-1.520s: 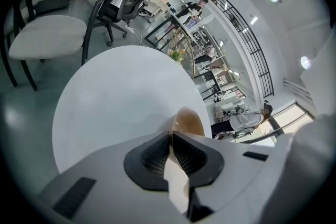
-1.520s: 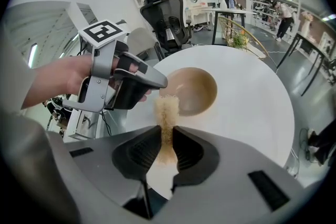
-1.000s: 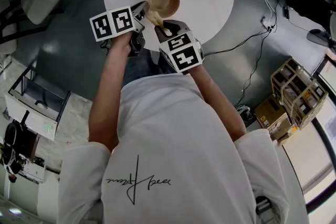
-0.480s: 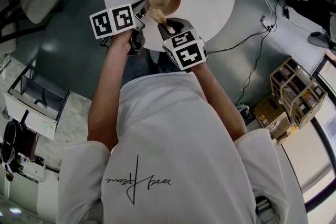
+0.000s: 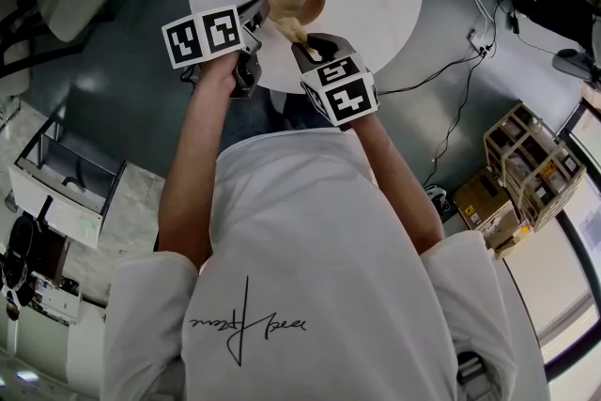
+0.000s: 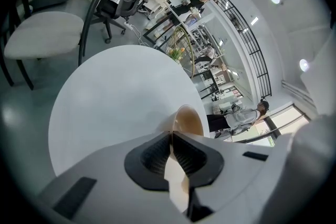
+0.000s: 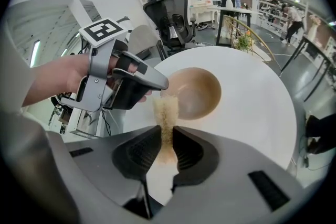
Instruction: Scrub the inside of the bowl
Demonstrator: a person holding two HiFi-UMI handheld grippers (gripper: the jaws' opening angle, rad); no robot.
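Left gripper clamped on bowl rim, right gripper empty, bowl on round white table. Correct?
One thing is off: the right gripper is not empty. In the right gripper view its jaws are shut on a tan scrub pad. The rest stands: left gripper clamped on the bowl rim, bowl on the round white table.

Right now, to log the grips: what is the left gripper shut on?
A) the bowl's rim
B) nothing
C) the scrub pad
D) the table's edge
A: the left gripper pinches the bowl by its rim; the scrub pad is in the right gripper.
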